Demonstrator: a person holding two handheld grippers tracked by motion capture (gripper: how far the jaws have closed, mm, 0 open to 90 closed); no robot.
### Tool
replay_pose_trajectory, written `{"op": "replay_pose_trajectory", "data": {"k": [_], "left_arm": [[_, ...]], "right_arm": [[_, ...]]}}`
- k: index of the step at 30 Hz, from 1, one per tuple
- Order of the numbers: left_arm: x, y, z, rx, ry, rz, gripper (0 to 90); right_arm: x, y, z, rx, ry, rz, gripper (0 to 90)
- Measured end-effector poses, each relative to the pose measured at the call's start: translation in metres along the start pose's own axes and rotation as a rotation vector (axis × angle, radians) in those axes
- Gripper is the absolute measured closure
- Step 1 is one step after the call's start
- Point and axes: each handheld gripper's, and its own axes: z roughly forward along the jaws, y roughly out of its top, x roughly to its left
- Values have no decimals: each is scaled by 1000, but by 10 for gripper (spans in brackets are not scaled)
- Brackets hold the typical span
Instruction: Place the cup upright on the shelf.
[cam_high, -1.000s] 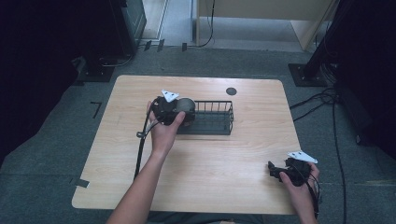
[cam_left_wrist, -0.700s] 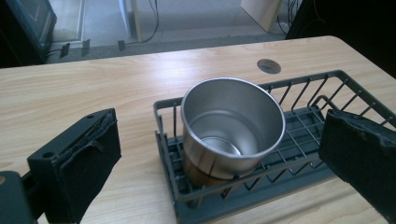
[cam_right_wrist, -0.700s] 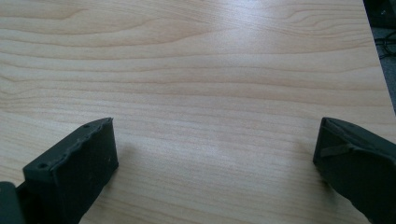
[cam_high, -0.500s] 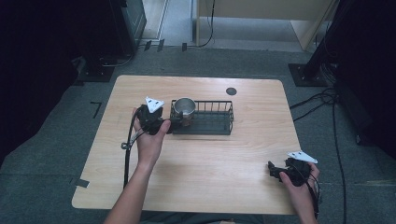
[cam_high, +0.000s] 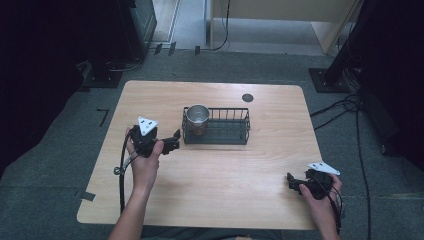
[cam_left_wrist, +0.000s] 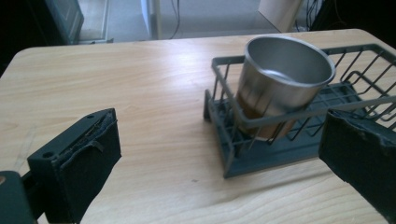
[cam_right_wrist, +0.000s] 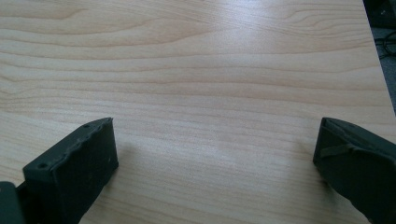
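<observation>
Steel cup (cam_high: 198, 118) upright at nine-o'clock end of wire rack (cam_high: 225, 133) on bench (cam_high: 240, 180): light, rigid, slick-walled, best pinched across rim; left gripper (cam_high: 173, 141) fingers spread, empty; right gripper (cam_high: 292, 182) likewise.

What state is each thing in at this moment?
Metal cup: upright, empty, standing in the left end of the rack, untouched.
Wire rack: flat on the table, otherwise empty.
Left tongs: open, holding nothing, just beside the rack.
Right tongs: open, empty, near the table's right corner.
</observation>
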Motion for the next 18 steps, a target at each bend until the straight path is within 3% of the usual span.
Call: {"op": "replay_pose_trajectory", "data": {"k": [7,18], "left_arm": [[19,-18,-6,22,33,-27,0],[56,-55,-16,61,122,-55,0]], "right_arm": [[0,0,0,0,0,0,0],[0,0,0,1,-1,-1,0]]}}
